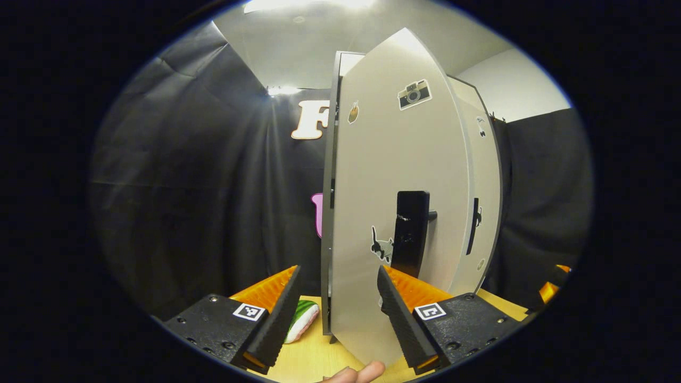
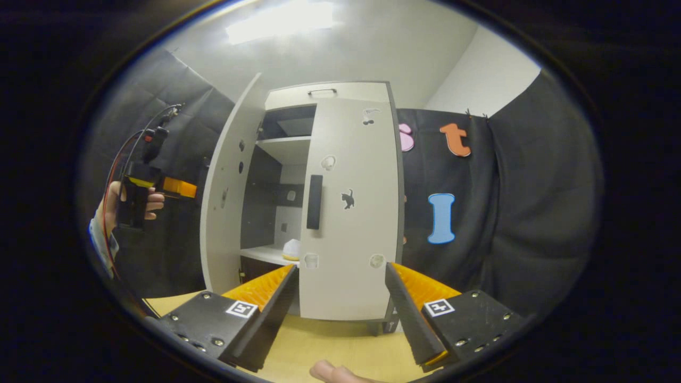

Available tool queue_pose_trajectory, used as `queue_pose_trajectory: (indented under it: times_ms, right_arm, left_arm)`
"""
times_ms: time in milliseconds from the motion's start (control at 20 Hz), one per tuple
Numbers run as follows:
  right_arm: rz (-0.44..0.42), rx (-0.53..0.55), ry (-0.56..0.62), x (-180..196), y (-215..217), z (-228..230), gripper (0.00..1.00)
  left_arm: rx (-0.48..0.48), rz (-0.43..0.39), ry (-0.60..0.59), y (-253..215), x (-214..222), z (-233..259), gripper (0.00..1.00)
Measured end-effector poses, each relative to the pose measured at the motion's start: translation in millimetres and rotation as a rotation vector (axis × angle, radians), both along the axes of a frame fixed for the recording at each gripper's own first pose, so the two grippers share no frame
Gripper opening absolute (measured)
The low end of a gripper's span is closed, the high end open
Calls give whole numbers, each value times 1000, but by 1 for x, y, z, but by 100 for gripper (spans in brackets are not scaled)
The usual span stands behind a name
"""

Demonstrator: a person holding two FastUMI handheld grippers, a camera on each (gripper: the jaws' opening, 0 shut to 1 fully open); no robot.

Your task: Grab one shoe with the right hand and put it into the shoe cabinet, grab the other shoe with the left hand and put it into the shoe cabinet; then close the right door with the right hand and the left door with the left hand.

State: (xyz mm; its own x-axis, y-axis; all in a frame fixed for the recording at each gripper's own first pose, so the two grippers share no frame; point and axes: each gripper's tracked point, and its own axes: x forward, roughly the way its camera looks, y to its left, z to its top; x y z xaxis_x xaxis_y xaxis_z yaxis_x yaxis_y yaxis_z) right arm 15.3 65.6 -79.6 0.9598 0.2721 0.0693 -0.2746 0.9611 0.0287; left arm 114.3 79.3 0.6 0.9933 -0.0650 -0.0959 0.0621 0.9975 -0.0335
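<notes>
Left gripper view: the left gripper (image 1: 338,314) hangs released, empty, the left door (image 1: 393,213) edge-on just ahead between its fingers, placed for a push. Right gripper view: the right gripper (image 2: 340,314) is spread, empty, facing the shut right door (image 2: 348,213). One shoe (image 2: 291,249) peeks from the shelf beyond; the other is hidden.

Both hand-held grippers (image 1: 338,314) (image 2: 340,314) agape, empty

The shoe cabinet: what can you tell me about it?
The shoe cabinet is a tall, pale grey unit that looks like painted board, standing on a wooden table. Its right door looks shut; its left door stands open. Both carry small stickers and a dark upright handle. Inside are shelves, one holding a pale shoe. No tongs touch it.
</notes>
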Motion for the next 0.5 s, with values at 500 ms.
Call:
queue_pose_trajectory:
  times_ms: [500]
  right_arm:
    - [-93,-26,55,-3,-19,-15,98]
  left_arm:
    - [-64,-97,39,1,-15,-3,87]
